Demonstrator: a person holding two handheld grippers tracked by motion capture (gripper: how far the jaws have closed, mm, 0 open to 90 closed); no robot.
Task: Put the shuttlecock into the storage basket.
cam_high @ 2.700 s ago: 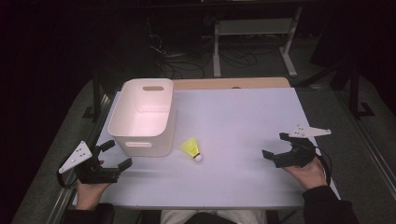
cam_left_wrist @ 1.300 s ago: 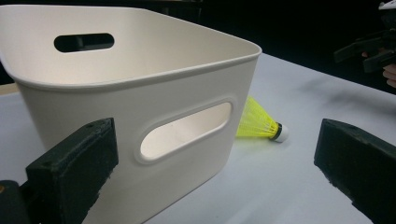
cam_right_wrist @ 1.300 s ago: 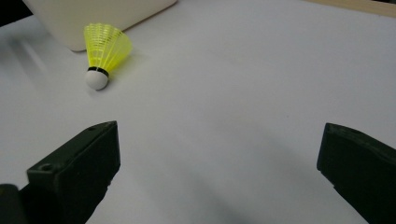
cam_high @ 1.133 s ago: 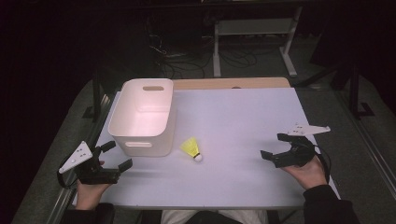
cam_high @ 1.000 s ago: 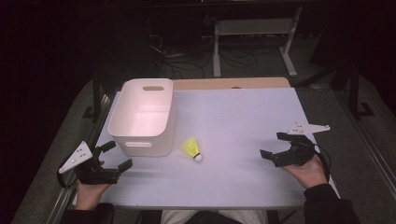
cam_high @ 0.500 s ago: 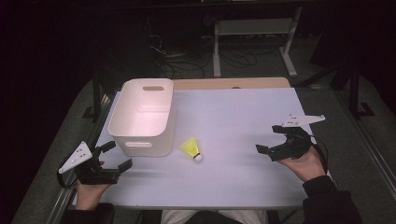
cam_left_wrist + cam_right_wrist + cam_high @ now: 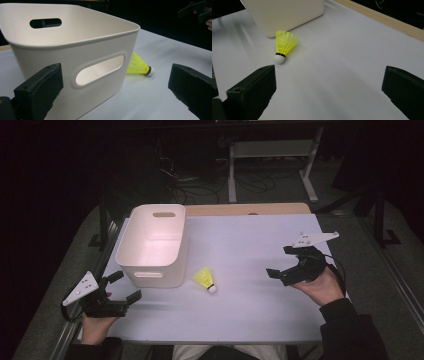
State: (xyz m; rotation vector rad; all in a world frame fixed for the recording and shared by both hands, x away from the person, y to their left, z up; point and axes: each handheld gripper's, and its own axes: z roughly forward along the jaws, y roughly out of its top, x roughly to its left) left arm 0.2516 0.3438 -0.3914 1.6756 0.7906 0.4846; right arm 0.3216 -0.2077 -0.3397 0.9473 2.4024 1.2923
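One light shuttlecock, to be gripped at the cork

One bare table (image 7: 260, 310) carries everything, and the largest thing on it is the white bin (image 7: 152, 245), seen upright and empty toward the left. Just beside its near right corner, apart from the wall, the yellow shuttlecock (image 7: 205, 280) is found lying on its side, cork end pointing toward the person.

The shuttlecock is judged to be very light and easily rolled or flicked away by a careless touch. Its thin ribbed skirt (image 7: 286, 42) looks soft and crushable, so a gentle squeeze is called for; the small white cork (image 7: 279, 59) is the firmer part, and the black band above it is thought the best place to be taken hold of.

The right gripper (image 7: 287, 270) is held above the table to the shuttlecock's right, jaws spread wide with nothing between them. The left gripper (image 7: 120, 292) is kept at the near left edge, likewise released and empty.
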